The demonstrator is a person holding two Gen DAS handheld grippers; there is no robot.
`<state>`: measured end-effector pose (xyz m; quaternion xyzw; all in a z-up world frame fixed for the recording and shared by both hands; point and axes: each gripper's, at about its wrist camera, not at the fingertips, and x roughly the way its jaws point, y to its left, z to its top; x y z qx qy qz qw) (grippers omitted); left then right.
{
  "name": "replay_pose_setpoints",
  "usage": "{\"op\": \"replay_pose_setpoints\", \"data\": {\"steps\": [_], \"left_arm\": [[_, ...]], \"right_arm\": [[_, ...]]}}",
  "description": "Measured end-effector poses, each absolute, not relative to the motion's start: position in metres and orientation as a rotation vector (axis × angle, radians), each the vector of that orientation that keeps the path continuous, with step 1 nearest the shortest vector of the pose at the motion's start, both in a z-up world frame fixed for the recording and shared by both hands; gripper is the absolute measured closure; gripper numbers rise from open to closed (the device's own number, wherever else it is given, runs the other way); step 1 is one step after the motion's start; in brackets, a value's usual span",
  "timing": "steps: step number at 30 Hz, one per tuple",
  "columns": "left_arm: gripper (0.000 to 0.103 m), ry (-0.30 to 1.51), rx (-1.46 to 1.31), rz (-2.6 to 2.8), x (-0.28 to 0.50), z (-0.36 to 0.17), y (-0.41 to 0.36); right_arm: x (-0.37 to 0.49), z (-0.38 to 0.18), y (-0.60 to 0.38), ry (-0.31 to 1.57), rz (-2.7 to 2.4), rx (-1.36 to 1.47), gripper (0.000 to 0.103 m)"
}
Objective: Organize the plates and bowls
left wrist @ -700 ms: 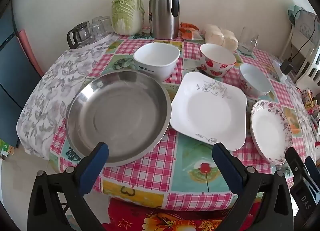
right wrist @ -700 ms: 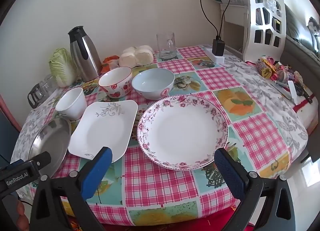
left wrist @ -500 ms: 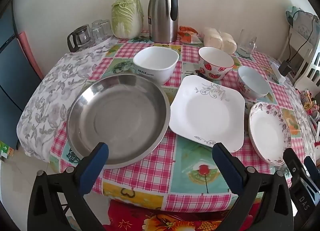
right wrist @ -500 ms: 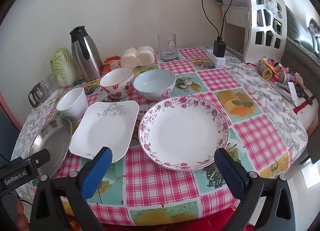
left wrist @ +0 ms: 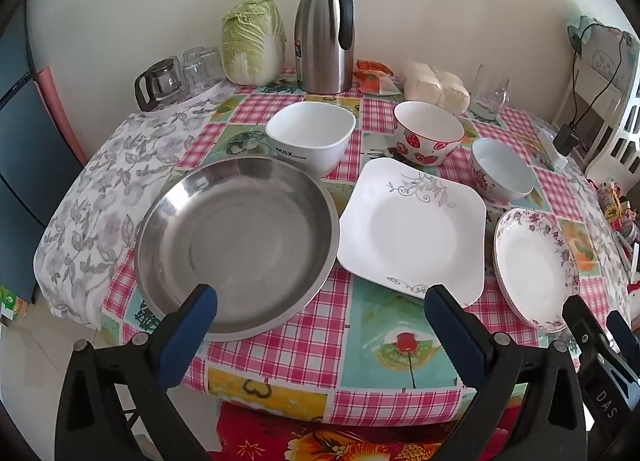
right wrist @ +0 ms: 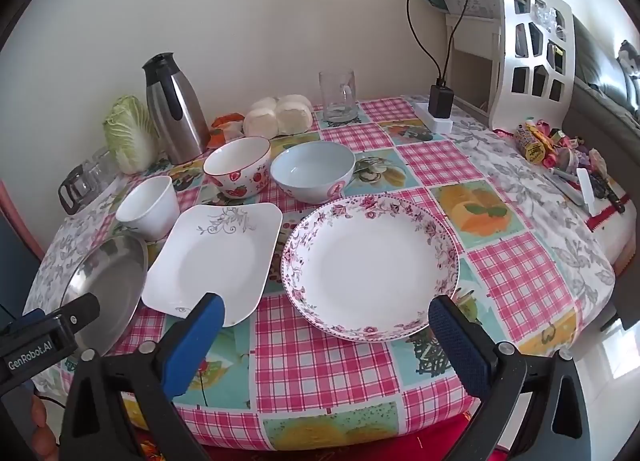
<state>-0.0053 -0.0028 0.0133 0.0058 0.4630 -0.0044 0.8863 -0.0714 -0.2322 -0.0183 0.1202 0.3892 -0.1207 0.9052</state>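
Both grippers hang wide open and empty over the table's near edge. Ahead of the left gripper (left wrist: 320, 311) lie the round steel pan (left wrist: 236, 245) and square white plate (left wrist: 412, 227); its view reads "MAX" on the white square bowl (left wrist: 310, 137). Ahead of the right gripper (right wrist: 326, 313) lies the round floral-rimmed plate (right wrist: 370, 265), bare checked tablecloth (right wrist: 520, 273) to its right.
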Motion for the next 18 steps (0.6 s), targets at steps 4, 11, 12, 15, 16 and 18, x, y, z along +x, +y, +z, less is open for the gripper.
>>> {"op": "replay_pose_setpoints", "data": {"steps": [4, 11, 12, 15, 16, 18], "left_arm": [[0.000, 0.965, 0.007, -0.010, -0.0048, 0.0147, -0.0022], [0.000, 0.971, 0.008, -0.019, -0.0034, 0.0128, -0.0029], [0.000, 0.971, 0.008, -0.020, -0.0038, 0.0119, -0.0026], [0.000, 0.971, 0.009, -0.021, -0.0039, 0.0113, -0.0024], [0.000, 0.971, 0.009, -0.021, -0.0038, 0.0114, -0.0024], [0.000, 0.970, 0.010, -0.021, -0.0038, 0.0110, -0.0025]], "right_arm": [[-0.0696, -0.0182, -0.2325, 0.803, -0.248, 0.247, 0.000], [-0.0719, -0.0187, -0.2326, 0.797, -0.248, 0.246, 0.000], [-0.0713, -0.0189, -0.2329, 0.799, -0.249, 0.246, 0.000], [-0.0695, -0.0195, -0.2332, 0.803, -0.249, 0.245, 0.000], [-0.0695, -0.0194, -0.2332, 0.802, -0.249, 0.246, 0.000], [-0.0684, -0.0202, -0.2334, 0.800, -0.249, 0.246, 0.000]]}}
